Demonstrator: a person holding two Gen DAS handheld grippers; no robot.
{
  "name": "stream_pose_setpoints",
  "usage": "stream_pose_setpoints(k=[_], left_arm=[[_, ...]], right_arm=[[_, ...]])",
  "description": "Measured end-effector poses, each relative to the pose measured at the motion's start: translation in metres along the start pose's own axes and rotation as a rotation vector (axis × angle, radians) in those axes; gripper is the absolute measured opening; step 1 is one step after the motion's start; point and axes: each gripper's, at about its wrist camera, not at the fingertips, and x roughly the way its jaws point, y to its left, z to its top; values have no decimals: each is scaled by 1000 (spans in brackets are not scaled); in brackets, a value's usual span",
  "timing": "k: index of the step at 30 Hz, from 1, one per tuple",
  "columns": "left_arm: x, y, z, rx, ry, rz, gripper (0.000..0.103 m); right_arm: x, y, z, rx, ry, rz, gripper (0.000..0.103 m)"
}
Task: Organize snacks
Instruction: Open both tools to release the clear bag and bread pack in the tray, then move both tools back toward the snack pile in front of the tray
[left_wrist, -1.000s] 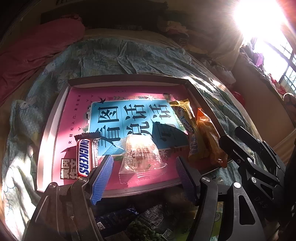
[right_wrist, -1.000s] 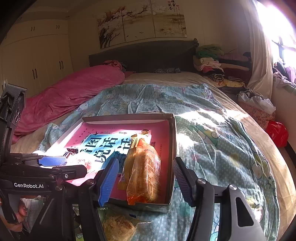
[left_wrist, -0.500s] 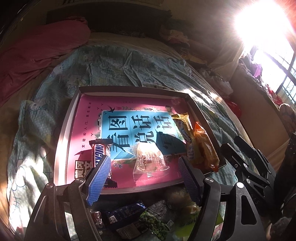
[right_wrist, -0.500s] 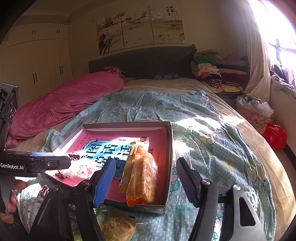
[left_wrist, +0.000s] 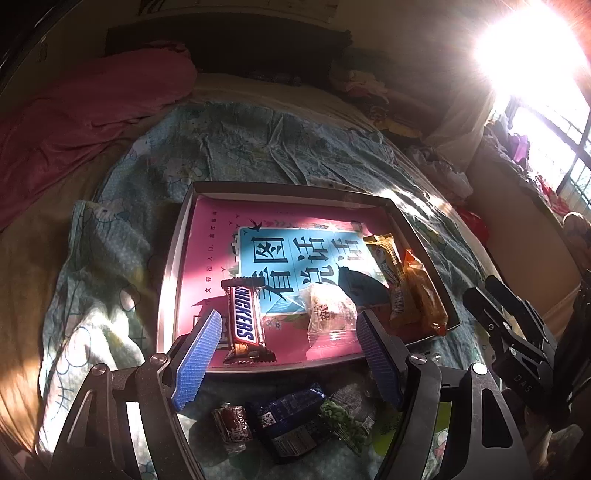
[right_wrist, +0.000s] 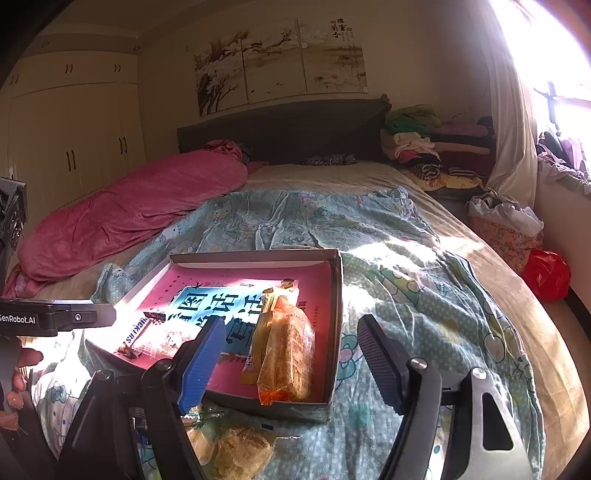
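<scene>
A shallow box (left_wrist: 173, 266) with a pink and blue printed floor lies on the bed. In it are a Snickers bar (left_wrist: 243, 319), a clear-wrapped pastry (left_wrist: 327, 314), a yellow packet (left_wrist: 386, 258) and an orange packet (left_wrist: 421, 299). My left gripper (left_wrist: 288, 317) hovers open over the box's near edge, holding nothing. Loose on the quilt below it are a red candy (left_wrist: 231, 424), a dark blue packet (left_wrist: 291, 413) and a green pea packet (left_wrist: 343, 421). My right gripper (right_wrist: 290, 325) is near the box's right corner. Its jaws are opening and empty, and the orange packet (right_wrist: 286, 354) lies beyond them.
The box (right_wrist: 338, 295) rests on a blue patterned quilt (right_wrist: 424, 295). A pink blanket (right_wrist: 129, 210) lies at the left and folded clothes (right_wrist: 424, 144) at the headboard. A crumbly wrapped pastry (right_wrist: 240, 446) lies by the box. A hand (right_wrist: 14, 376) holds the left gripper (right_wrist: 55, 317).
My left gripper has drawn back and up from the box, so more loose snacks show beneath it. The right jaws have spread wider.
</scene>
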Motion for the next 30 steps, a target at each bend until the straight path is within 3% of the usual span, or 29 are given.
stream_pose_setpoints(k=[30], left_arm=[[-27, 28, -20, -14, -9, 22, 77]], right_arm=[[-24, -5, -9, 25, 8, -42, 76]])
